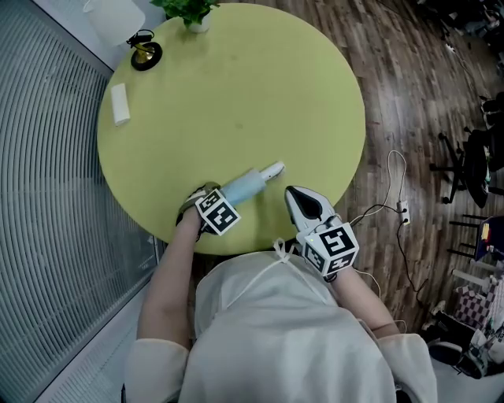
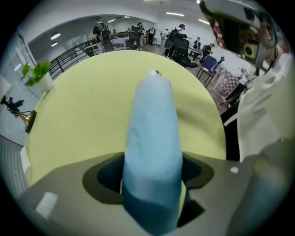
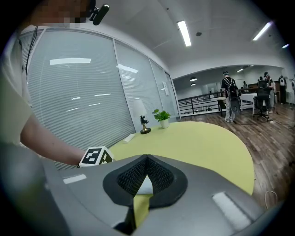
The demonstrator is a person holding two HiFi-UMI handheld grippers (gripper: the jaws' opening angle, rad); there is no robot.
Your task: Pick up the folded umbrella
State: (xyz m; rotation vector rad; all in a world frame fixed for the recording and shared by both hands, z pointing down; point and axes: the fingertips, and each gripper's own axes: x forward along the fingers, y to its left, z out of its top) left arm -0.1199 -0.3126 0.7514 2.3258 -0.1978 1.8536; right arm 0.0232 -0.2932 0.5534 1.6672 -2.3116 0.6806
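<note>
The folded umbrella [image 1: 250,186], pale blue with a white tip, lies on the round yellow-green table [image 1: 236,94] near its front edge. My left gripper [image 1: 206,197] points steeply down over the umbrella's near end. In the left gripper view the umbrella [image 2: 152,133] runs between the jaws of the left gripper [image 2: 152,184], with dark gaps on both sides, so the jaws stand open around it. My right gripper [image 1: 295,193] rests to the right of the umbrella, above the table's front edge. In its own view the right gripper [image 3: 146,159] has its tips together and holds nothing.
At the table's far side stand a potted plant [image 1: 195,20], a small black and gold stand [image 1: 146,53] and a white oblong block [image 1: 120,104]. A glass wall with blinds runs along the left. A cable with a power strip [image 1: 402,208] lies on the wooden floor at right, near office chairs [image 1: 465,165].
</note>
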